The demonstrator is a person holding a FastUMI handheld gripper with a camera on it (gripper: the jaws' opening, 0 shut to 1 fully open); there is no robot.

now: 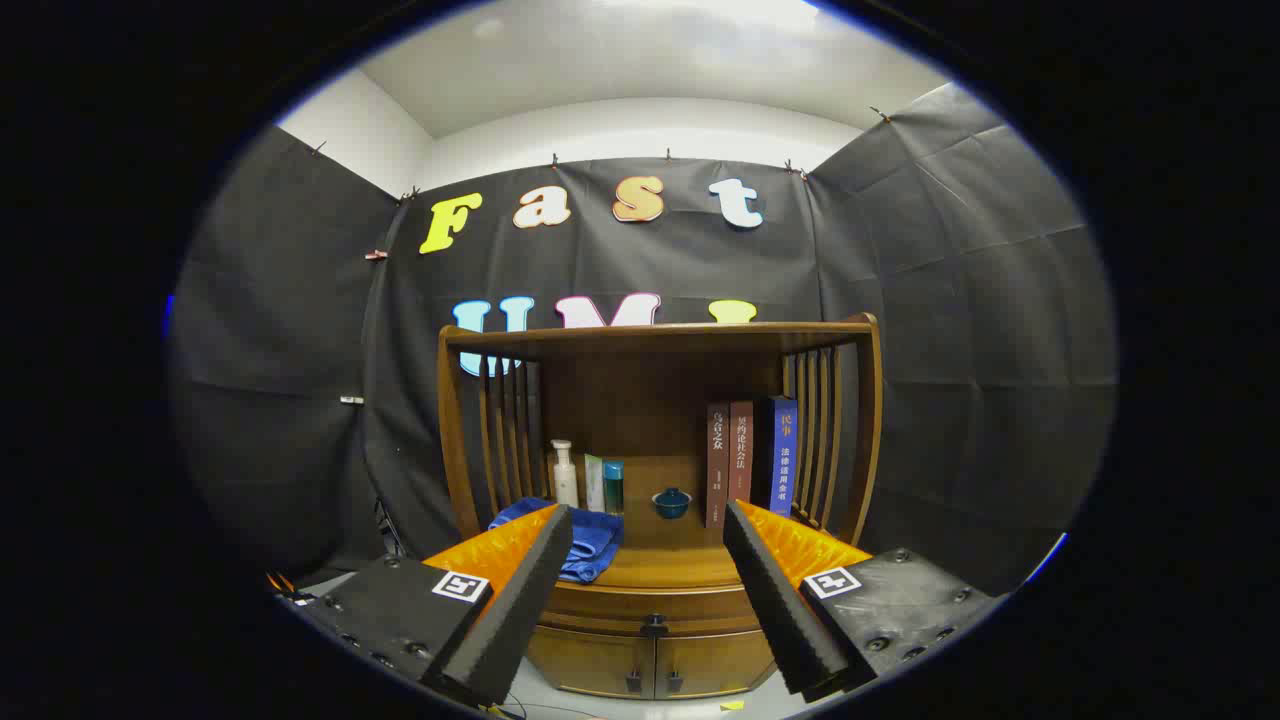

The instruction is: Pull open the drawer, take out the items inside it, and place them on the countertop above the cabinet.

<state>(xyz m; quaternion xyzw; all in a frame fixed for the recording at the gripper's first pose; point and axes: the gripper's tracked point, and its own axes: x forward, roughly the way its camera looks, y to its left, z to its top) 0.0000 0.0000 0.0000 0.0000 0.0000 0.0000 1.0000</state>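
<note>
You are holding the gripper (645,545) well back from the wooden cabinet (655,470), its fingers spread wide and gripping nothing. The drawer (650,607) is sitting closed between the fingers at about six o'clock, its small dark knob (654,626) dead centre and untouched. Nothing is done yet, as I judge it: opening, emptying and placing are all waiting. On the countertop (665,565) at twelve o'clock, a blue towel (590,540) is lying by the left finger, with bottles (566,472), a small lidded bowl (671,502) and books (750,455) standing behind.
</note>
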